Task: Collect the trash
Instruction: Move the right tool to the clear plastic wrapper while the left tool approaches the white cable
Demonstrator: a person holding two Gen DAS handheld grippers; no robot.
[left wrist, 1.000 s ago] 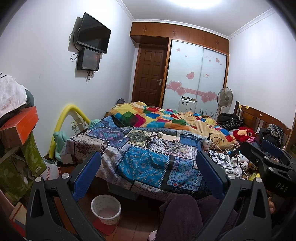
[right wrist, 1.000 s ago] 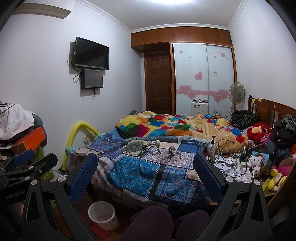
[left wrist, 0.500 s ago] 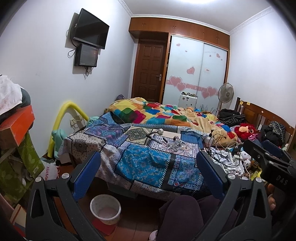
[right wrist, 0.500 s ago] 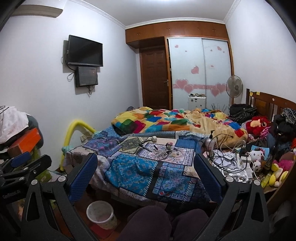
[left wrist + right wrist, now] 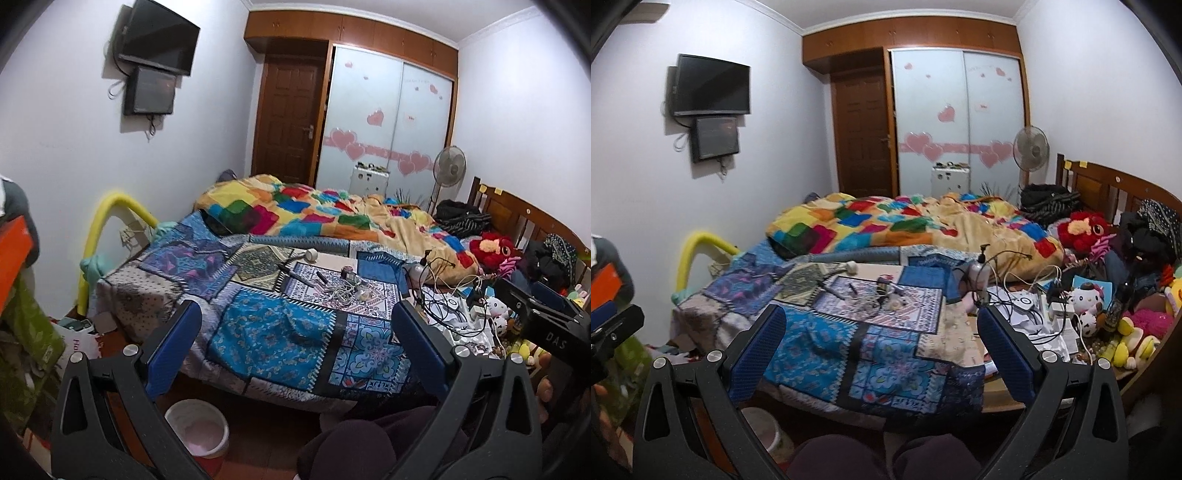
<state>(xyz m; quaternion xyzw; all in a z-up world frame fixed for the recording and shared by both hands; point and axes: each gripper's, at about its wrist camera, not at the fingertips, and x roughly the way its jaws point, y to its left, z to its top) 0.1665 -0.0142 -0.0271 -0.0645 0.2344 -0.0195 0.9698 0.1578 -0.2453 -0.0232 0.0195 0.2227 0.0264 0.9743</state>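
On the bed (image 5: 273,328), mid-quilt, small scraps (image 5: 345,290) lay tangled with cords (image 5: 437,295); the bin (image 5: 197,428) stood below its near edge. Both claws, left (image 5: 295,350) and right (image 5: 881,354), hung wide and empty. A careless pinch might snag cable.
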